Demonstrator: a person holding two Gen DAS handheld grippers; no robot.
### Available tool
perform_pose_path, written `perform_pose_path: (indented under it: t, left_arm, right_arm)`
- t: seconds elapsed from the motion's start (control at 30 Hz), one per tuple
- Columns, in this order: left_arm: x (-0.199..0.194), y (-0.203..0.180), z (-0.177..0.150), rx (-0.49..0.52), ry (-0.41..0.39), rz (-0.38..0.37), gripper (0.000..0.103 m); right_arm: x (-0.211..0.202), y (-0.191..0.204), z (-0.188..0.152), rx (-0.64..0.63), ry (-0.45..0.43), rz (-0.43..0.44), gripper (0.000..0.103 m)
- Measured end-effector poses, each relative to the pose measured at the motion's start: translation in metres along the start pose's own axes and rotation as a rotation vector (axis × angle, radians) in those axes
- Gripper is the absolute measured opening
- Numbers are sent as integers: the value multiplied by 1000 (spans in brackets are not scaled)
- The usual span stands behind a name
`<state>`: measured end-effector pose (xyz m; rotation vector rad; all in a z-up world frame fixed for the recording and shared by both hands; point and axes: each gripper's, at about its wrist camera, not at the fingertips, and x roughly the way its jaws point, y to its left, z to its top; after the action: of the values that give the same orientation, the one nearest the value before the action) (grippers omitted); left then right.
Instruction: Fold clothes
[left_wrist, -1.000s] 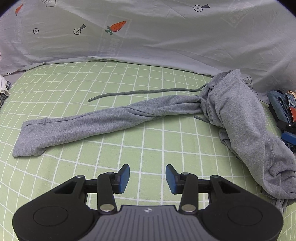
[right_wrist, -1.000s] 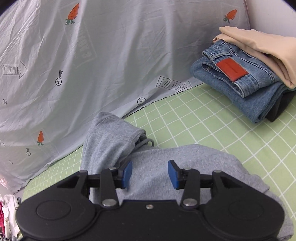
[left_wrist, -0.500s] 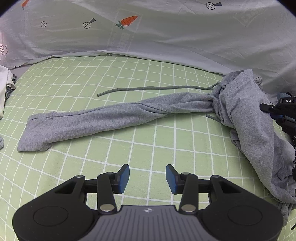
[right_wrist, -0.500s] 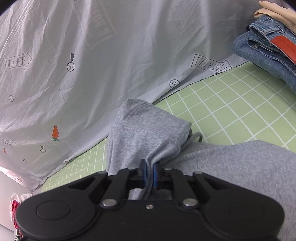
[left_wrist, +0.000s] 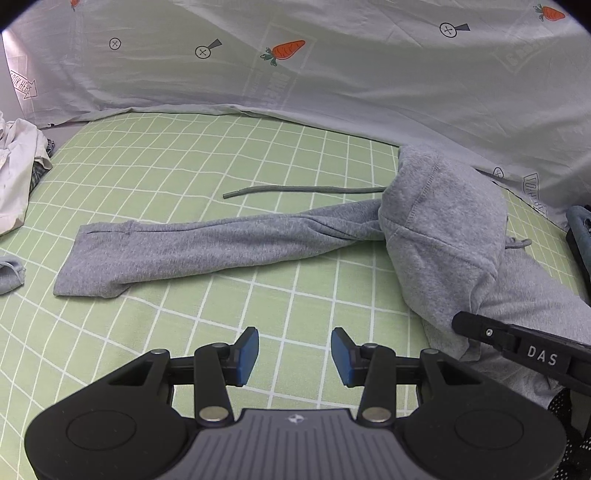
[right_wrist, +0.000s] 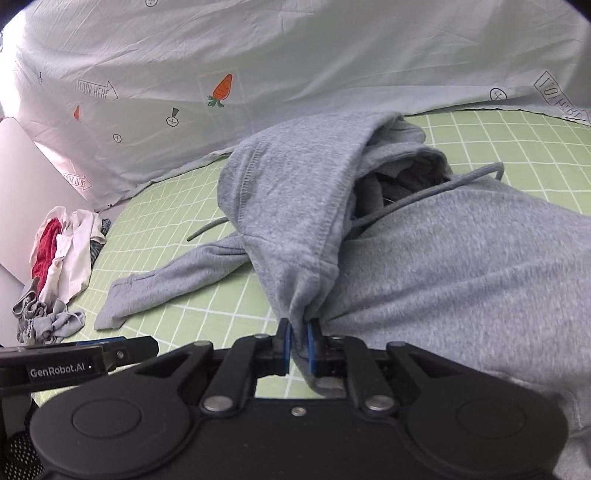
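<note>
Left wrist view: left gripper (left_wrist: 294, 356) low centre, jaws part-way apart, nothing between the blue pads, only green checked sheet (left_wrist: 192, 155) under them. Grey hoodie (left_wrist: 443, 236) lies on the sheet, up and right of the gripper. Its hood (left_wrist: 436, 206) is pulled up into a peak. One sleeve (left_wrist: 207, 247) stretches flat to the left of the hood, cuff end furthest left. A drawstring (left_wrist: 295, 189) runs straight left from the hood, just behind the sleeve. The right gripper's black finger, marked DAS, enters at the right edge, at the hood's lower edge. White clothes (left_wrist: 16, 173) sit at the far left of the sheet, well apart from the hoodie. A folded jeans edge (left_wrist: 580, 225) shows right of the hoodie. Carrot-print cloth (left_wrist: 295, 66) hangs behind.

Right wrist view: right gripper (right_wrist: 299, 345) low centre, jaws narrow and opening, with a gathered fold of the hood (right_wrist: 295, 206) pinched between the pads. Hood cloth rises taut from the pads. Hoodie body (right_wrist: 461, 266) spreads right of the gripper. Sleeve (right_wrist: 173, 284) lies left of the hood on the sheet (right_wrist: 498, 147). Clothes pile (right_wrist: 62, 258), red and white, is far left of the hoodie. The left gripper's body, marked GenRobot.AI, is at the lower left edge.
</note>
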<state>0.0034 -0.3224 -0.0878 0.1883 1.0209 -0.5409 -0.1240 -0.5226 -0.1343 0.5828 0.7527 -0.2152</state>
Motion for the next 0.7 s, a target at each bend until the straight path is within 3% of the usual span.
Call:
perform_pose_path:
  t: [0.07, 0.13, 0.27, 0.4, 0.5, 0.63, 0.67, 0.7]
  left_arm:
    - [0, -4, -2, 6, 5, -11, 45]
    - [1, -10, -2, 8, 11, -34, 45]
    - [2, -32, 2, 39, 9, -117, 52]
    - [6, -68, 13, 119, -8, -203, 64]
    - [20, -96, 20, 163, 14, -240, 66]
    - [48, -119, 28, 145, 46, -221, 66]
    - [55, -121, 30, 131, 54, -215, 64]
    - [62, -122, 32, 112, 59, -203, 51]
  right_arm:
    - [-24, -14, 2, 32, -64, -29, 41]
    - [-52, -31, 4, 60, -144, -94, 41]
    - [-101, -75, 1, 112, -266, -332, 50]
    - [-126, -127, -14, 178, -280, -535, 62]
    - [-132, -161, -26, 280, -257, -574, 69]
    - [-129, -186, -42, 435, -248, -516, 72]
    - [-127, -187, -46, 469, -256, -498, 72]
    - [-125, -188, -50, 503, -263, -479, 71]
